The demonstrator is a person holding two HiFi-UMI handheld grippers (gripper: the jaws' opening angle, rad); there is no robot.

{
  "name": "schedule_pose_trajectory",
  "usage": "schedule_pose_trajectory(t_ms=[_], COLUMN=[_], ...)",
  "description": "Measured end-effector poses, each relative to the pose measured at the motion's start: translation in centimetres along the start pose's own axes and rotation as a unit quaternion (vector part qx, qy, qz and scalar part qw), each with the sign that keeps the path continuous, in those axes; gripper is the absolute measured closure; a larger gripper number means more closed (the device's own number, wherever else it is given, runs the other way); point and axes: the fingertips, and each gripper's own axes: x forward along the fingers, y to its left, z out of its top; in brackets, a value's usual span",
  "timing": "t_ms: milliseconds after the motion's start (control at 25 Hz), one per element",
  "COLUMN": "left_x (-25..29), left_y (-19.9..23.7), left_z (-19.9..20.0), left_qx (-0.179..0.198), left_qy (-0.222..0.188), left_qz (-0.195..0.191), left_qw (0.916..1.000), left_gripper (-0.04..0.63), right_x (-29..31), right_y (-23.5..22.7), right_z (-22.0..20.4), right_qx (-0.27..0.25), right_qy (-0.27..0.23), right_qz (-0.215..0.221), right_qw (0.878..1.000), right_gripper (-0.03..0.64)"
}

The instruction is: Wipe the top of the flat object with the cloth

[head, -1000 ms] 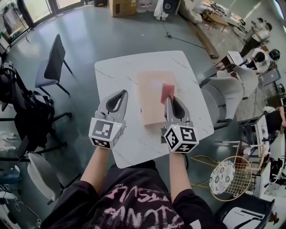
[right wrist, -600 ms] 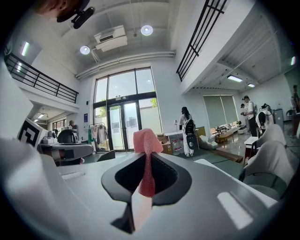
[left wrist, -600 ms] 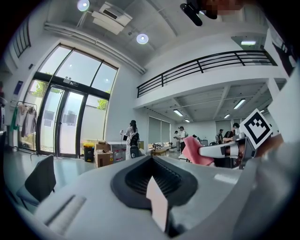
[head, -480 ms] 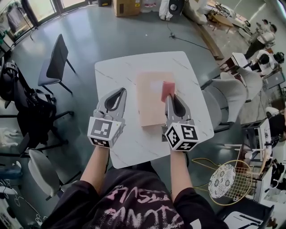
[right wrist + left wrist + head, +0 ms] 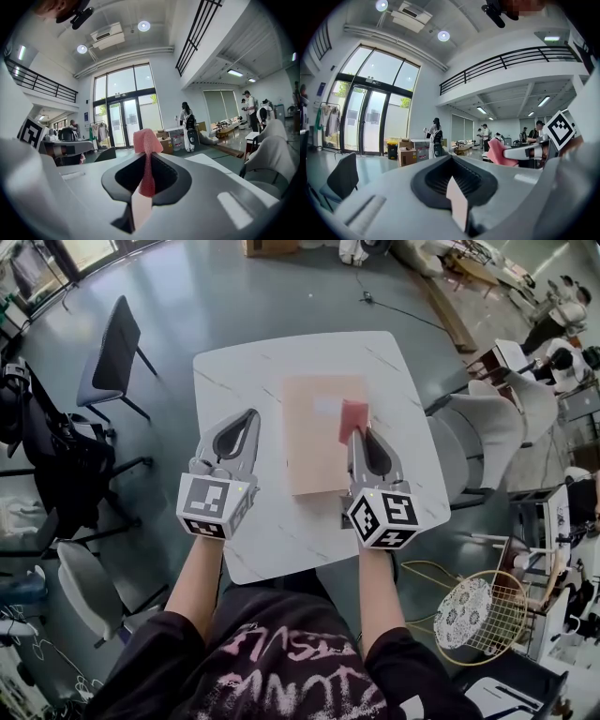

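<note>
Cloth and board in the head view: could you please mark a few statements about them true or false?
1. The right tool grips the cloth. True.
2. The left tool holds a sponge. False: it is shut on nothing.
3. The cloth is at the right side of the board. True.
4. The board lies on the floor. False: it lies on the table.
5. The left tool is above the board. False: it is left of the board, over bare table.
</note>
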Motion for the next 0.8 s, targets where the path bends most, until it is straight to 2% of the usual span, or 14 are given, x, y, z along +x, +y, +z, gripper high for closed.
schedule_pose_trajectory(t_ms=[520, 800], left_x=[1.6, 2.3], left_y=[0.5, 0.9], left_z=[-3.0, -6.1], left_qx=[-0.015, -0.018], left_qy=[0.025, 0.043], left_qz=[0.008, 0.019], left_qw=[0.9995, 0.9987], left_gripper=[0.595, 0.595], right_x=[2.2, 3.2], right_y=[-0.7, -1.1], right_z=[-3.3, -6.2], right_qx=[0.016, 0.025], right_qy=[0.037, 0.063], right_qz=[0.015, 0.018], right_qw=[0.999, 0.998], right_gripper=[0.571, 0.571])
